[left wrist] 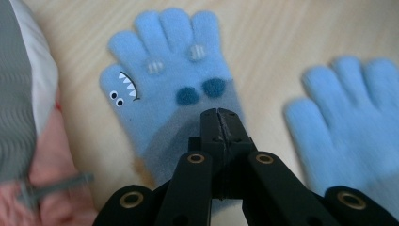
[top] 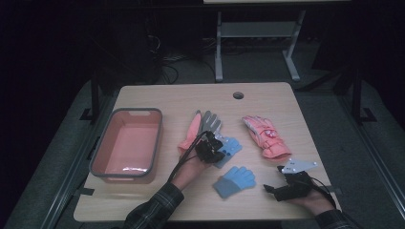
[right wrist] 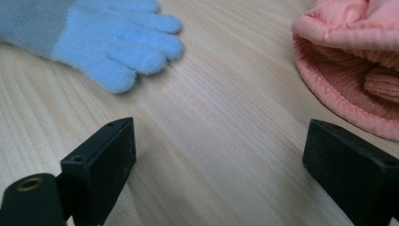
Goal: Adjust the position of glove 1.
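High view shows a pale wooden tabletop (top: 267,100) with a round cable hole near its far edge. At its left side stands a salmon-pink plastic tub with a grey rim (top: 126,143), well apart from the gloves. Right of centre lies a padded pink ski glove (top: 265,136), its cuff towards the person. Near the middle lies a pink-and-grey glove (top: 200,125), fingers pointing away. Just beside it, on its right, is a light-blue knitted child's glove with a shark face on the thumb (left wrist: 169,89); a second light-blue knitted glove (top: 235,180) lies nearer the person, apart from the first.

The left tool (top: 210,149) hovers over the cuff end of the shark-face glove; in the left gripper view its jaws are pressed together, with no fabric visibly caught between them. The right tool (right wrist: 219,162) rests low on the tabletop near the right front corner, jaws wide apart, bare wood between them, between the plain blue glove and the ski glove's cuff.
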A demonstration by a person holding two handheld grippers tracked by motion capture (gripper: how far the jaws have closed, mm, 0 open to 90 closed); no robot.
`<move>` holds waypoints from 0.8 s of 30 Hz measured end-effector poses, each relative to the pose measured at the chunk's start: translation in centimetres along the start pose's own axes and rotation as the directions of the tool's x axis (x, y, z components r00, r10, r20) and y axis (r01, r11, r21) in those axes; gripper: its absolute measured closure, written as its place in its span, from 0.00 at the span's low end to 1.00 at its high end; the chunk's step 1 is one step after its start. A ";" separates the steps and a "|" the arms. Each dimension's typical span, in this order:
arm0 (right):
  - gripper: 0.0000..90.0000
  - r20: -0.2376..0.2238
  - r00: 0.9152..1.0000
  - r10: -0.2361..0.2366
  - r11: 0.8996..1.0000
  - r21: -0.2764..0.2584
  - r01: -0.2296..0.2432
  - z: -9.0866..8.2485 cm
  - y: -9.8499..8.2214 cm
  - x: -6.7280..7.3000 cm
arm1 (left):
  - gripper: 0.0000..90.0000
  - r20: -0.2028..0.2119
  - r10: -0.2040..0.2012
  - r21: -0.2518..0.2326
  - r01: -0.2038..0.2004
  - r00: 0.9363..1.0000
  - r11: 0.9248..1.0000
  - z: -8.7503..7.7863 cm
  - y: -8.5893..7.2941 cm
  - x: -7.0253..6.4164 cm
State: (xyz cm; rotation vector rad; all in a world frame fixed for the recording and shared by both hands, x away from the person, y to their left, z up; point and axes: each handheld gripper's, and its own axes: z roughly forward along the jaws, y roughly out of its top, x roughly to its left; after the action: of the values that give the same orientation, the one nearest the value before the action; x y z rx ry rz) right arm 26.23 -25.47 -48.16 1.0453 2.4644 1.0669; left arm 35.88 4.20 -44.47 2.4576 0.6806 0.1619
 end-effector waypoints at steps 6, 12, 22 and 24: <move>0.11 0.000 1.000 0.000 1.000 0.000 0.000 0.0 0.0 0.0 | 1.00 0.016 0.014 0.015 -0.014 1.000 1.000 -1.3 -1.6 -0.6; 0.11 0.000 1.000 0.000 1.000 0.000 0.000 0.0 0.0 0.0 | 1.00 0.026 0.039 0.024 -0.040 0.999 0.999 -2.7 -3.6 -1.2; 0.11 0.002 1.000 0.002 1.000 0.002 -0.002 0.0 0.0 0.0 | 0.93 0.035 0.029 -0.015 -0.028 0.999 0.999 -4.5 -5.1 -0.7; 0.11 0.002 1.000 0.003 1.000 0.001 -0.003 0.0 0.0 0.0 | 0.89 0.028 0.026 -0.032 -0.025 0.999 0.999 -4.4 -4.3 -0.4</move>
State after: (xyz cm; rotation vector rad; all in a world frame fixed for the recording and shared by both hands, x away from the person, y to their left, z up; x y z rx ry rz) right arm 26.25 -25.47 -48.15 1.0501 2.4629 1.0644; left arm 32.54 9.22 -43.29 2.4343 0.6301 0.1457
